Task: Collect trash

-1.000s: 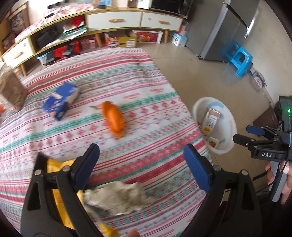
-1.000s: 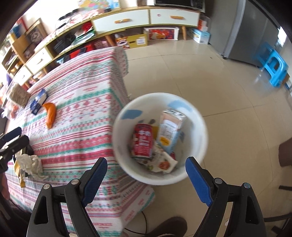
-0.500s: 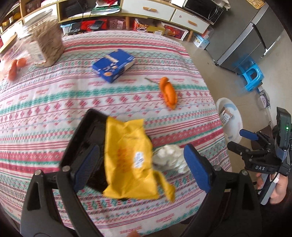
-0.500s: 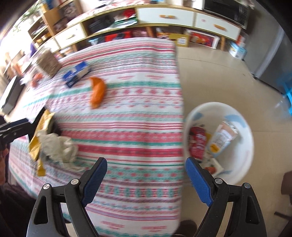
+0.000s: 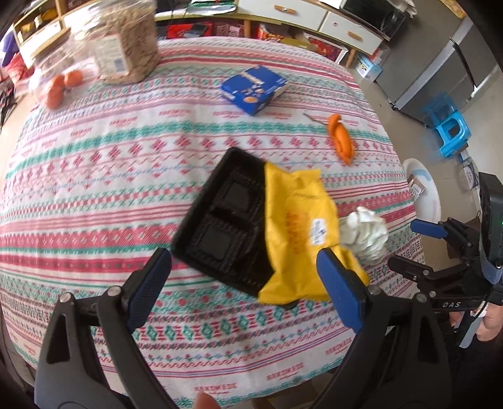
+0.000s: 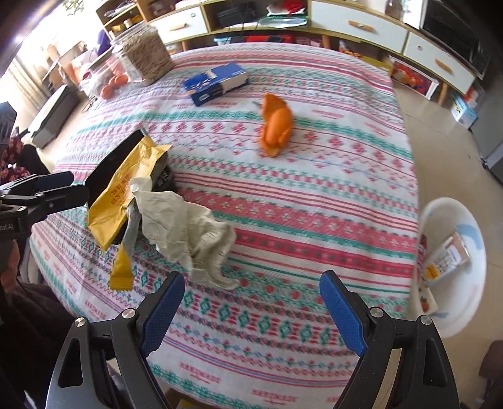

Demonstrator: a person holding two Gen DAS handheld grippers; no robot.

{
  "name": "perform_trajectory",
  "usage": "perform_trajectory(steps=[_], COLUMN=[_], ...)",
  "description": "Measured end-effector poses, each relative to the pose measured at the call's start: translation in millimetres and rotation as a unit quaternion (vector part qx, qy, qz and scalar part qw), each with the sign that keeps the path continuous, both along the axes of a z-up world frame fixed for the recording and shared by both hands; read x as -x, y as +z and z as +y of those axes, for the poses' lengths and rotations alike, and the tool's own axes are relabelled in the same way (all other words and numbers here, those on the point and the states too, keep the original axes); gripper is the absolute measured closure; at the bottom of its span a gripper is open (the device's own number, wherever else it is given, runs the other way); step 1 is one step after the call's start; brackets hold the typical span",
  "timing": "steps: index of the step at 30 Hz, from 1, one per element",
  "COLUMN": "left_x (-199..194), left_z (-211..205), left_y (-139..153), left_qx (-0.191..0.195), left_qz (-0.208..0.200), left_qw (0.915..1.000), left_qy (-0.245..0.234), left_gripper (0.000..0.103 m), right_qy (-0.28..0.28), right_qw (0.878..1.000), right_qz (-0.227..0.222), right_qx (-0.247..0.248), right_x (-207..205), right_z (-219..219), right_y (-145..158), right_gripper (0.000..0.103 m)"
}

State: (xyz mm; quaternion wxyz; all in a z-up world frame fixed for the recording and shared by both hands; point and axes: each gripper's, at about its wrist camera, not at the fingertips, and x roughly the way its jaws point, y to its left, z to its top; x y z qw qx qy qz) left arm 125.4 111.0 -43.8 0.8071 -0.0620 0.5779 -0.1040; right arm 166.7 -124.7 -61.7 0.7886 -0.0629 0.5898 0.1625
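A black plastic tray (image 5: 226, 220) lies on the patterned tablecloth (image 5: 94, 188), partly covered by a yellow wrapper (image 5: 298, 232). A crumpled white paper (image 5: 366, 232) lies beside them; it also shows in the right wrist view (image 6: 185, 226). An orange peel (image 5: 341, 138) and a blue box (image 5: 253, 88) lie farther back. My left gripper (image 5: 248, 283) is open above the tray's near edge. My right gripper (image 6: 251, 311) is open above the table, just in front of the crumpled paper. A white bin (image 6: 452, 267) with trash stands on the floor at the right.
A clear jar (image 5: 125, 41) and several oranges (image 5: 63, 85) stand at the table's far left. A long cabinet (image 6: 345, 22) lines the back wall. A blue stool (image 5: 449, 129) and a grey fridge (image 5: 433, 56) are at the right.
My left gripper has pulled back and swung left, from the crumpled paper to the tray and wrapper. My right gripper has swung left from above the bin to the table.
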Motion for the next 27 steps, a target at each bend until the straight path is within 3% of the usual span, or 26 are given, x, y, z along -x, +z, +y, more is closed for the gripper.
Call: perform_trajectory(steps=[9, 10, 13, 17, 27], left_x=[7.1, 7.6, 7.5, 7.3, 2.7], left_z=[14.2, 14.1, 11.1, 4.6, -30.0], left_y=[-1.1, -0.3, 2.0, 4.7, 3.8], left_qx=[-0.007, -0.007, -0.009, 0.0, 0.026], left_qz=[0.0, -0.002, -0.005, -0.004, 0.004], left_qw=[1.0, 1.0, 0.9999, 0.9998, 0.9977], left_qy=[-0.001, -0.003, -0.009, -0.021, -0.062], left_gripper=[0.009, 0.009, 0.009, 0.009, 0.009], right_qy=[-0.003, -0.005, 0.0, 0.005, -0.027], right_qw=[1.0, 1.0, 0.999, 1.0, 0.999], right_qz=[0.012, 0.013, 0.014, 0.004, -0.019], right_qx=[-0.022, -0.025, -0.03, -0.027, -0.03], right_x=[-17.1, -19.2, -22.4, -22.3, -18.1], right_z=[22.7, 24.6, 30.3, 33.4, 4.1], right_y=[-14.3, -15.7, -18.7, -17.2, 1.4], right_gripper=[0.015, 0.018, 0.042, 0.054, 0.058])
